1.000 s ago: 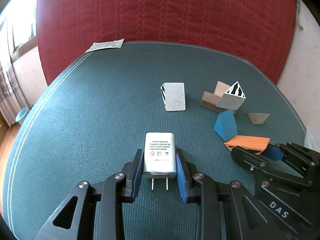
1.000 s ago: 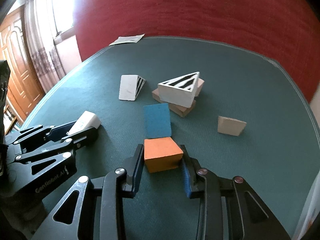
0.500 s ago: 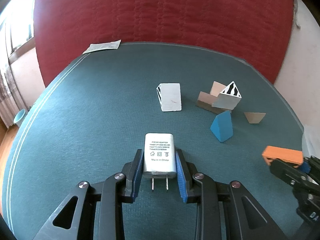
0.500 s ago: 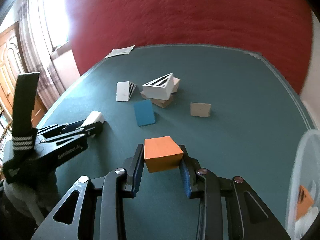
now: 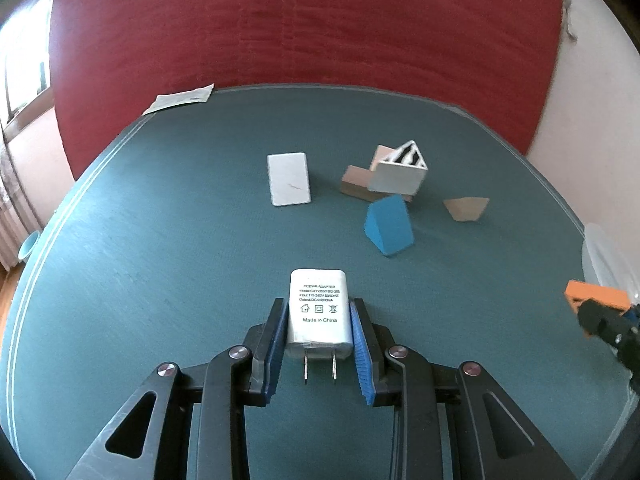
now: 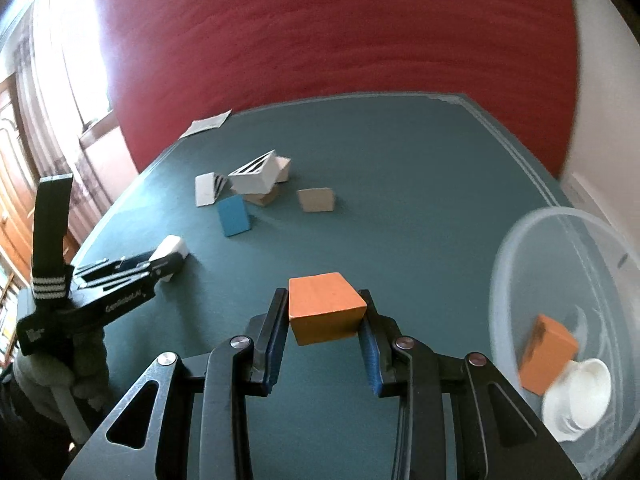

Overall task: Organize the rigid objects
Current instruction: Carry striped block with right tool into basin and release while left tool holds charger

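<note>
Two grippers, both pinching: your left gripper (image 5: 319,344) clamps the white adapter (image 5: 319,312), prongs toward you, above the green table (image 5: 160,240). Your right gripper (image 6: 325,322) clamps an orange block (image 6: 325,307) left of the clear bowl (image 6: 520,248), which holds a second orange block (image 6: 547,354).

place: home room — wooden door (image 6: 8,128) | curtained window (image 6: 68,60) | red quilted mattress (image 5: 304,28) behind table (image 5: 160,240)

A teal-covered bench (image 5: 160,240) with pale lines along its rim stands against a deep red quilted backing (image 5: 304,24). To the left, daylight pours through a window (image 6: 68,52) hung with pale curtains, beside a wooden door (image 6: 12,168). A whitish wall (image 5: 592,92) shows at the right.
</note>
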`<state>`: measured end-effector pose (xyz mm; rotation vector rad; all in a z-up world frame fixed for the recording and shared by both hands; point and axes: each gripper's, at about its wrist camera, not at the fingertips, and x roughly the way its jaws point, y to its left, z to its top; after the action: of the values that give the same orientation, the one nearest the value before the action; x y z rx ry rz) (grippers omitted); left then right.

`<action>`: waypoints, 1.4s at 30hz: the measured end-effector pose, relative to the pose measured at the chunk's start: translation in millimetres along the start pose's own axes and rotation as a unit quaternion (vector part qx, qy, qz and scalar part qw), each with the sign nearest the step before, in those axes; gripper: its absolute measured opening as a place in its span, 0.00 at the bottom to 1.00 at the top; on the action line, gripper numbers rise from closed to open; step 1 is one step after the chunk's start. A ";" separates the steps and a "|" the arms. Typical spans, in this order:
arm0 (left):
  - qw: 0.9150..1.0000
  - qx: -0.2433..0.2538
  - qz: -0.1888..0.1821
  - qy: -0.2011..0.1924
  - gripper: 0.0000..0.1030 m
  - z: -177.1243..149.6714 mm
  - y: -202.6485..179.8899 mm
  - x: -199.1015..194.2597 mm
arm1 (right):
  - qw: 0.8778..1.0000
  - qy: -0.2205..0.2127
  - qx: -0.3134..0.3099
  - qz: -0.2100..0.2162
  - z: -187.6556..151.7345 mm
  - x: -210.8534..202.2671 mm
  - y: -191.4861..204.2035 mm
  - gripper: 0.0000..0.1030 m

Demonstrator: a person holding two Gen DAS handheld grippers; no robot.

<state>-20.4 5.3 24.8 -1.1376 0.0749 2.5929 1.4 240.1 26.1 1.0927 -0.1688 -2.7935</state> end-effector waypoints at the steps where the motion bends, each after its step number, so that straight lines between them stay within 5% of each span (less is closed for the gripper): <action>1: 1.000 0.002 -0.001 0.001 0.31 -1.1 -3.3 -0.7 | 1.000 -0.002 0.002 -0.001 -0.4 -2.1 -2.3 0.33; 24: 0.998 0.060 -0.012 -0.033 0.31 -14.5 -65.7 -36.7 | 0.991 -0.063 0.088 -0.080 -16.3 -70.7 -87.5 0.33; 34: 0.999 0.041 -0.008 -0.022 0.31 -23.1 -55.0 -41.4 | 0.972 -0.095 0.137 -0.168 -22.7 -94.1 -130.9 0.33; 42: 1.000 0.028 -0.007 -0.011 0.35 -26.5 -48.2 -39.2 | 0.961 -0.094 0.171 -0.196 -29.0 -97.0 -156.8 0.35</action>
<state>37.8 36.6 38.8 -1.0869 0.1329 2.5740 78.1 409.2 45.4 1.0142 -0.5282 -3.3193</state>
